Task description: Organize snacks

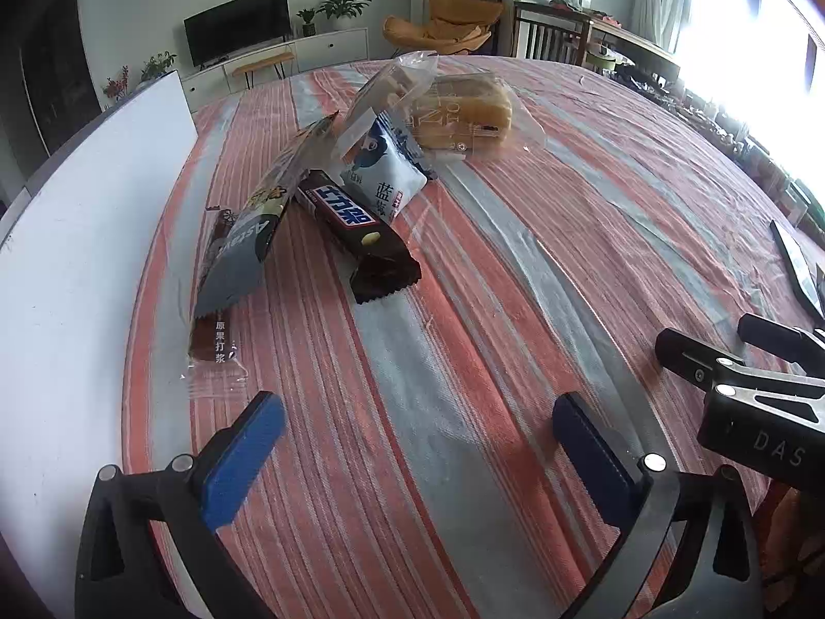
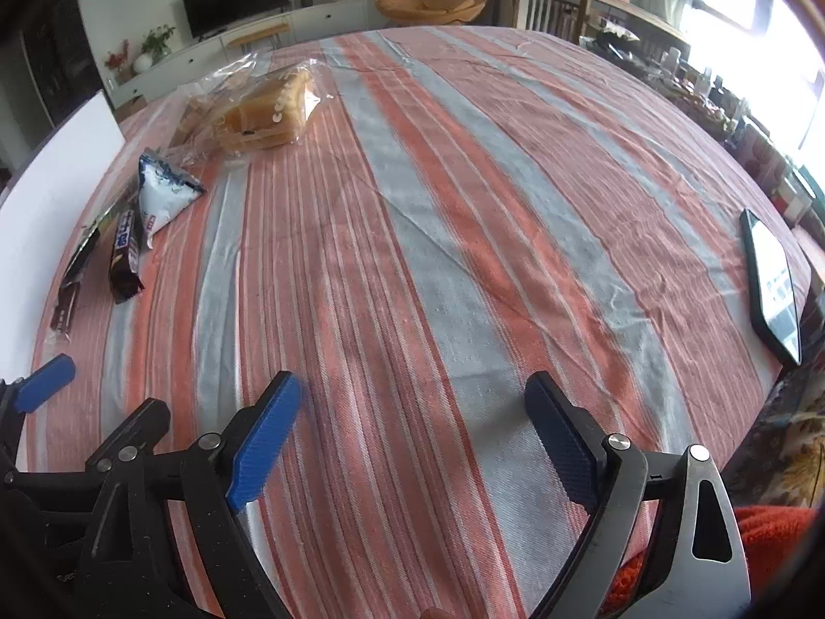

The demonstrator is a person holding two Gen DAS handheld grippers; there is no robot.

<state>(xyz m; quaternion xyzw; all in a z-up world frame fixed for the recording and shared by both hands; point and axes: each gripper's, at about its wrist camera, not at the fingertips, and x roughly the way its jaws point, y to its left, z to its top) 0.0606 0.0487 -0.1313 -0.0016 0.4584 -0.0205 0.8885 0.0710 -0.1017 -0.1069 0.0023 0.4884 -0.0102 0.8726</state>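
orange-and-grey striped tablecloth [image 1: 464, 361], dark brown chocolate bar [image 1: 356, 227], white board [image 1: 77, 258].

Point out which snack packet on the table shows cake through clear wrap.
The clear bag of yellow cake, farthest from the claws; the other packets are printed.

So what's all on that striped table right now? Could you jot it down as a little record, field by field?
surface: table under a red-and-grey striped cloth
snack pile: Snickers bar, grey Astaxi packet, white-and-blue blueberry packet, brown fruit strip, lying together and overlapping
bread: sliced bread in a clear bag, behind the pile
other item: phone at the cloth's right edge
white board: white board left of the pile
left gripper: left gripper open, holding nothing
right gripper: right gripper open, holding nothing
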